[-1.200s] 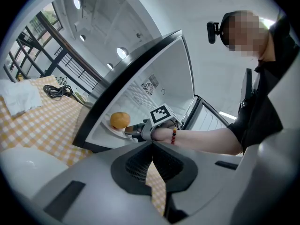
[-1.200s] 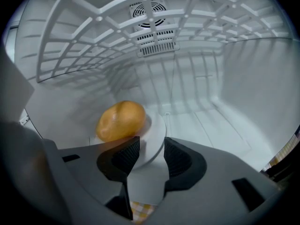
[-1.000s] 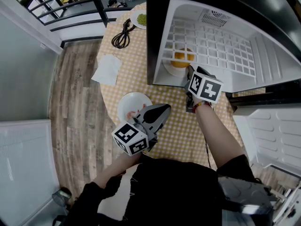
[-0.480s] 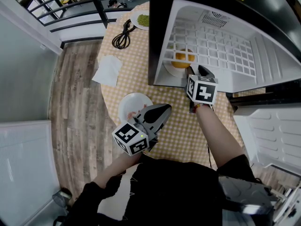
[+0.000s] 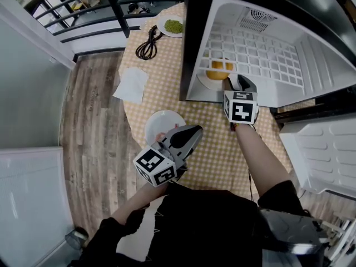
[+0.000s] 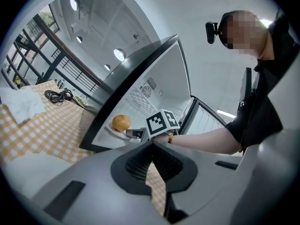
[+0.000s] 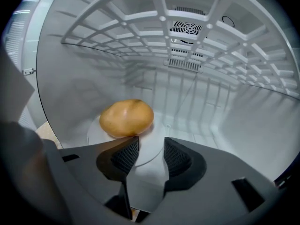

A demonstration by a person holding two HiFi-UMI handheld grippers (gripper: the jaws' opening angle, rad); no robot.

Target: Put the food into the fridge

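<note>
A golden bun lies on a white plate on the floor of the open fridge. My right gripper is at the fridge's mouth, just in front of that plate. In the right gripper view the bun sits beyond the left pad, and the gripper stands open, with the plate's near rim showing in the gap and neither pad touching it. My left gripper hovers shut and empty over the checked table. In its own view the left gripper looks toward the bun.
An empty white plate lies under the left gripper. Further back on the table are a white napkin, a black cable and a plate of green food. The fridge door hangs open at the right.
My right gripper's jaws have spread wider at the plate's rim, and the plate with the bun stays on the fridge floor. The left gripper has barely moved.
</note>
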